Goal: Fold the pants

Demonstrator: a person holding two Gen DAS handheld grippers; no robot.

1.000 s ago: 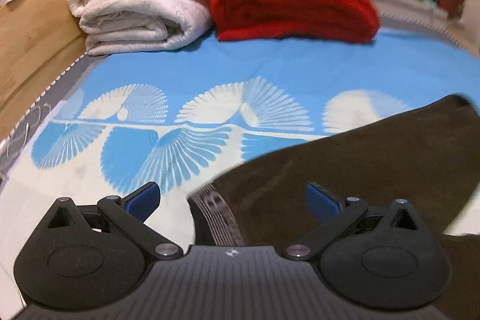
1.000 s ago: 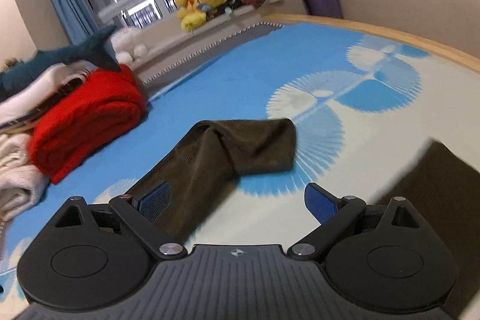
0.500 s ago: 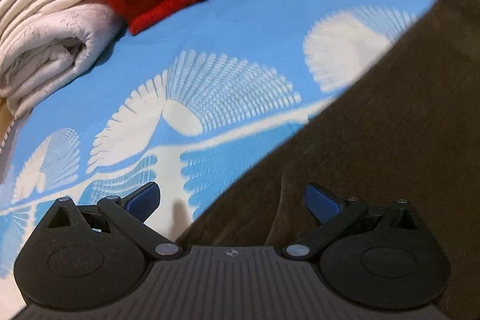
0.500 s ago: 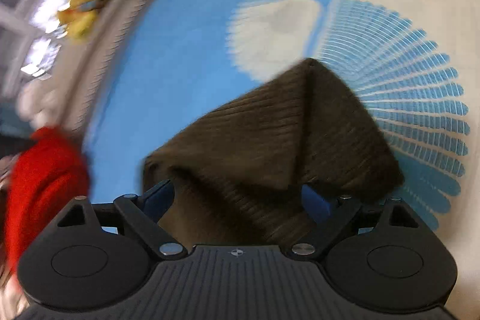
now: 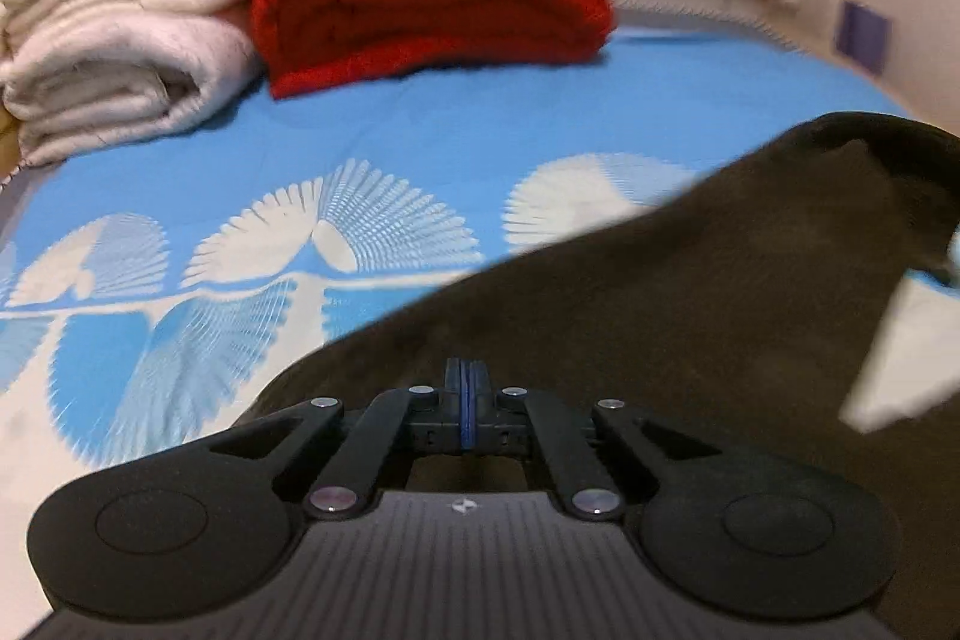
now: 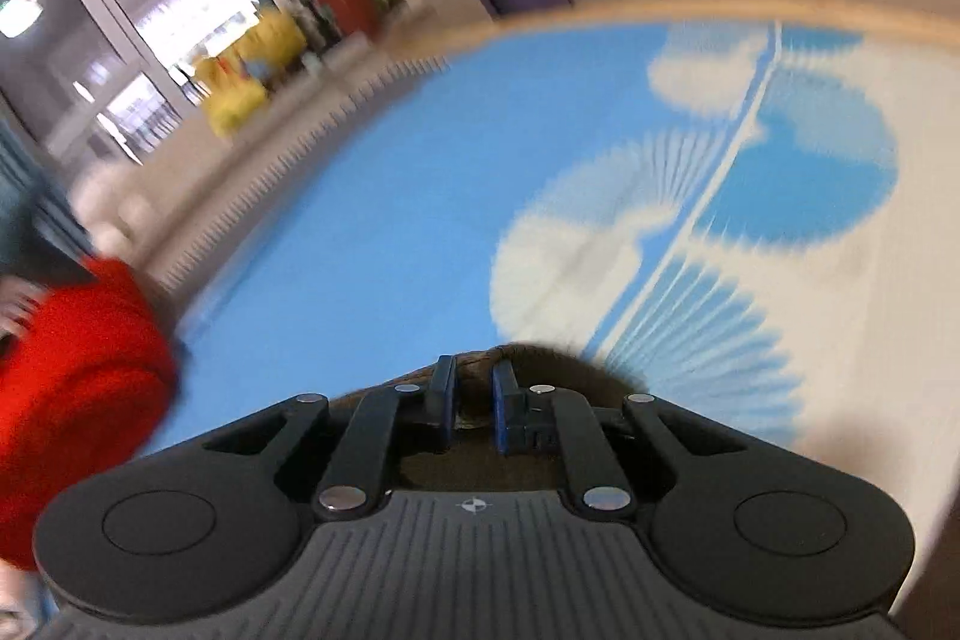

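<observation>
Jaws of two grippers, left gripper (image 5: 466, 388) and right gripper (image 6: 474, 400), pinch one pants (image 5: 690, 316)

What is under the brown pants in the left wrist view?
The brown pants lie on the blue-and-white patterned bedsheet, which shows around them. Whatever lies beneath the cloth is covered. The left claw is shut on them.

Right gripper (image 6: 470, 400) nearly closed, blue pads pinching a bunch of dark brown pants (image 6: 540, 361). Blue-and-white patterned bedspread (image 6: 390, 232) beyond, blurred. Red folded blanket (image 6: 78, 388) at left edge; yellow plush toys (image 6: 252, 70) by the window (image 6: 90, 10).
</observation>
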